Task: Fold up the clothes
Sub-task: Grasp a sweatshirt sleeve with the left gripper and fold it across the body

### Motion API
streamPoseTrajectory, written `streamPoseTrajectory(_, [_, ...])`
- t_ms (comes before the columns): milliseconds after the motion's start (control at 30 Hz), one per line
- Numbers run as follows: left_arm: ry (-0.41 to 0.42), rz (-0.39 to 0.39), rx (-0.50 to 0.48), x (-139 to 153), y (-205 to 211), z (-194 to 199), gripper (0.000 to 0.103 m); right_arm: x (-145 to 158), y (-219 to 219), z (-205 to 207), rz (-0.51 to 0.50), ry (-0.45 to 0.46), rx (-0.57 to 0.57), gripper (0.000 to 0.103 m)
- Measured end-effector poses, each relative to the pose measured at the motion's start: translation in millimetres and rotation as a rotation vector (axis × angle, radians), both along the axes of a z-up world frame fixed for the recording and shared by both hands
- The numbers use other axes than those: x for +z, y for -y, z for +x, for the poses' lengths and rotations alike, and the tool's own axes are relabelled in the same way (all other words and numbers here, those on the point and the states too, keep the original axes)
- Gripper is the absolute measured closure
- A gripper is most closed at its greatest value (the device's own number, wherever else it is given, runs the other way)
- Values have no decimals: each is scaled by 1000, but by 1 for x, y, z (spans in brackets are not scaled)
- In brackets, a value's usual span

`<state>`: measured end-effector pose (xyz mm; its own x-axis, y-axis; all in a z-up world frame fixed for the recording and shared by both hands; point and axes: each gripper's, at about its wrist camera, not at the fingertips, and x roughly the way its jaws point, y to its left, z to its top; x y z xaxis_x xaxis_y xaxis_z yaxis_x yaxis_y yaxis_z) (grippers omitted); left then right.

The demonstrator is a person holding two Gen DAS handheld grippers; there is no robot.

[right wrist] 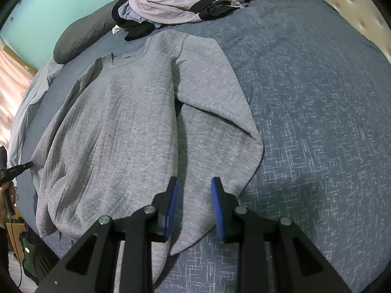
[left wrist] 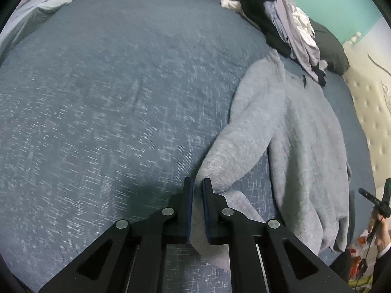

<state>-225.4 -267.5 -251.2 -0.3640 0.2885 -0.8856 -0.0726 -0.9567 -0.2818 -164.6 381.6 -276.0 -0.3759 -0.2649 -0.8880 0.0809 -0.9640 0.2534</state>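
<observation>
Bed: you're working over a blue blanket (left wrist: 102,102) with a pale crosshatch pattern, and it's taking up most of both views.

Sweatshirt: the grey sweatshirt (right wrist: 117,127) is lying flat on the blanket, collar at the far end, hem at the near end. In the right wrist view it's sitting left of centre; in the left wrist view it's over on the right (left wrist: 305,134).

Sleeves: both are bending back toward the near edge, one under each of your grippers.

Left gripper: your left gripper (left wrist: 198,207) is pointing steeply down at the near end of a sleeve. The jaws are nearly pressed together with just a thin slot between the blue pads; grey cloth is showing in that slot, but I can't tell if they're actually pinching it.

Right gripper: your right gripper (right wrist: 194,210) is tilting steeply down too, hanging over the other sleeve's near end. Jaws are standing partly spread, pads either side of the cloth and not squeezing it.

Laundry pile: the heap of clothes (right wrist: 176,5), lilac, black and white, is sitting at the far end just past the collar.

Pillow: the dark grey pillow (right wrist: 80,41) is lying far left in the right wrist view.
</observation>
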Motion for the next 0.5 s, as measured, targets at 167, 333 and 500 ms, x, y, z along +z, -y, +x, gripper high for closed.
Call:
streamPoseTrajectory(167, [-16,42,-41,13,-14,15,84,1,2,-2,-9,-6,-1,76])
streamPoseTrajectory(333, [31,39,-147,1,-60,31,71,1,9,-1,-13,-6,7,76])
streamPoseTrajectory(500, [85,-24,-153,-30,-87,28,69,5,12,2,-16,-14,16,76])
